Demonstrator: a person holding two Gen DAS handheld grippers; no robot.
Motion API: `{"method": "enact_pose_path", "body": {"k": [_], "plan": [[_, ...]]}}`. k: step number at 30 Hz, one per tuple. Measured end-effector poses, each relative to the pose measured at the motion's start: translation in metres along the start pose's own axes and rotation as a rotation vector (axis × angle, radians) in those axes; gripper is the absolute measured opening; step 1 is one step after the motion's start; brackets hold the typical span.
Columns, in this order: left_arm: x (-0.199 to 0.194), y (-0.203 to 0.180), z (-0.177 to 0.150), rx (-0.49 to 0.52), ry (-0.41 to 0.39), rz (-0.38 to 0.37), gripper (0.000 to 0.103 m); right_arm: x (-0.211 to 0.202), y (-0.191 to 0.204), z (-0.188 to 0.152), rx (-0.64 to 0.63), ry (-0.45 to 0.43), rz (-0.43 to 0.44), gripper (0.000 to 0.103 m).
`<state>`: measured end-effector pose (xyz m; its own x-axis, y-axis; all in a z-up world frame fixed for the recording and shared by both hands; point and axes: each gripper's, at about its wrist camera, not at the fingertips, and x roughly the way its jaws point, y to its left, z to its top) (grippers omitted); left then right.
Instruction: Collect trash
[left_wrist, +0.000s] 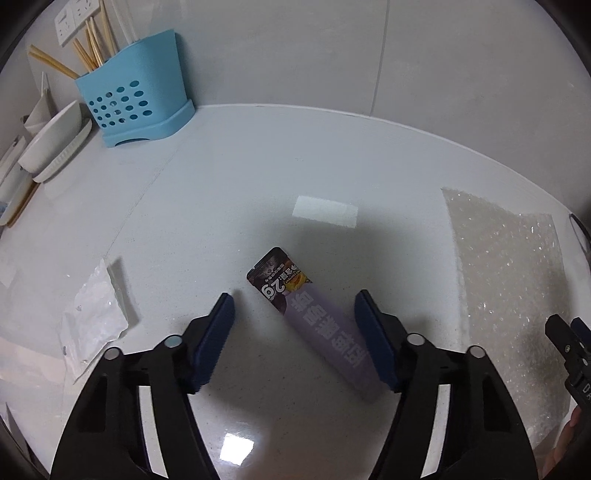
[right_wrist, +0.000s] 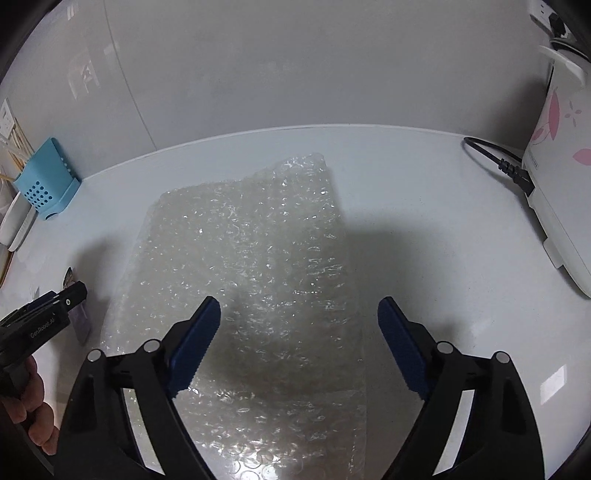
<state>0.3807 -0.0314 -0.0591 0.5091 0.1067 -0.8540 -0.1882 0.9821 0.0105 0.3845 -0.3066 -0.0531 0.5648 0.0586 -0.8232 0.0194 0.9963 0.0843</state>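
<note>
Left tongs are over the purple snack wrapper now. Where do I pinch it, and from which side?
Judging by the left wrist view, pinch the purple snack wrapper across its narrow width near mid-length, coming straight down. It lies flat on the counter, long and thin, slanting between the open left tongs, with its near end beside the right-hand pad. Twisting the tongs to square them with its long edges should help.

Glossy white countertop, grey wall
</note>
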Motion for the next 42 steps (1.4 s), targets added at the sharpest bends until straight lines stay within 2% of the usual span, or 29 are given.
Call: {"method": "enact_pose_path", "body": {"k": [1,2,3,4,7,8,11,13,21,23,25,28,34,42], "plan": [[-0.001,0.001,0.000,-0.004,0.000,0.005,0.044,0.002,-0.001,-0.001,0.003,0.009,0.002,0.071],[-0.002,0.002,0.000,-0.001,0.000,0.004,0.039,0.002,-0.001,-0.001,0.003,0.012,0.002,0.069],[-0.003,0.002,0.000,0.001,-0.002,0.006,0.028,0.002,0.000,-0.002,-0.007,0.005,-0.009,0.066],[-0.004,0.002,-0.002,0.003,-0.006,0.007,0.023,0.001,-0.001,-0.002,-0.009,0.007,-0.005,0.063],[-0.006,0.001,-0.004,0.012,-0.009,-0.008,0.019,-0.001,-0.003,-0.004,-0.002,-0.004,-0.006,0.047],[-0.007,0.002,-0.004,0.011,-0.010,-0.024,0.018,-0.001,-0.004,-0.004,0.006,-0.007,-0.003,0.036],[-0.011,0.004,-0.004,0.009,-0.010,-0.075,0.014,-0.005,-0.009,-0.005,0.023,-0.023,0.006,0.011],[-0.013,0.003,-0.005,0.021,-0.019,-0.087,0.014,-0.007,-0.010,-0.006,0.028,-0.034,0.020,0.007],[-0.031,0.005,-0.009,0.036,-0.091,-0.122,0.014,-0.020,-0.017,-0.007,0.065,-0.105,0.065,0.005],[-0.035,0.003,-0.010,0.045,-0.118,-0.099,0.014,-0.026,-0.020,-0.007,0.073,-0.141,0.076,0.005],[-0.039,0.004,-0.011,0.038,-0.114,-0.106,0.014,-0.031,-0.023,-0.010,0.082,-0.179,0.090,0.005],[-0.052,0.002,-0.015,0.051,-0.135,-0.100,0.014,-0.037,-0.026,-0.012,0.099,-0.190,0.087,0.005],[-0.087,-0.001,-0.031,0.081,-0.168,-0.107,0.014,-0.074,-0.024,-0.018,0.109,-0.250,0.073,0.005],[-0.134,0.007,-0.048,0.072,-0.222,-0.124,0.014,-0.127,-0.020,-0.034,0.088,-0.305,0.044,0.005]]}}
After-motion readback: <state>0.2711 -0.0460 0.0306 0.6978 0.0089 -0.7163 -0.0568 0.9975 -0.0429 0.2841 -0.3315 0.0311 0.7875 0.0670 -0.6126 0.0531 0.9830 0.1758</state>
